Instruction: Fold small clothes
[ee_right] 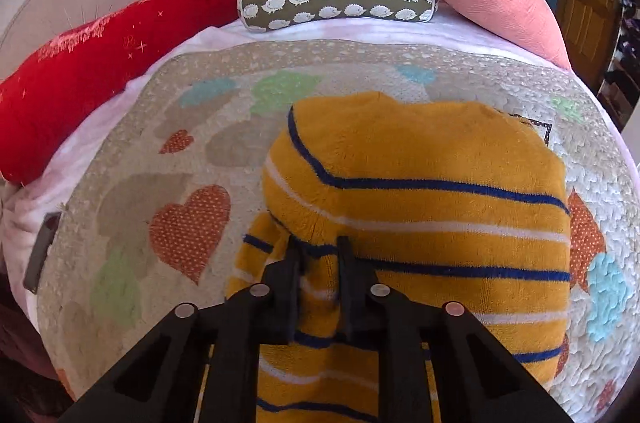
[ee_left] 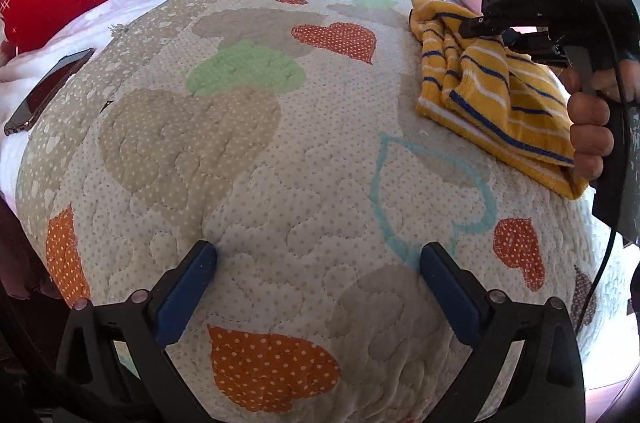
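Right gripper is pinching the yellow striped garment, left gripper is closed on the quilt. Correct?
Not quite. The left gripper is open, jaws spread wide above the quilt and holding nothing, as the left wrist view shows. The rest stands: the right gripper is shut on the yellow striped garment.

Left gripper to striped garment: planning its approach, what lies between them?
Only bare quilt separates the left gripper from the striped garment, per the left wrist view.

Fuzzy terry-cloth striped garment (ee_right: 416, 207) on matt quilted cotton blanket (ee_left: 256, 175); glossy phone (ee_left: 44, 91).
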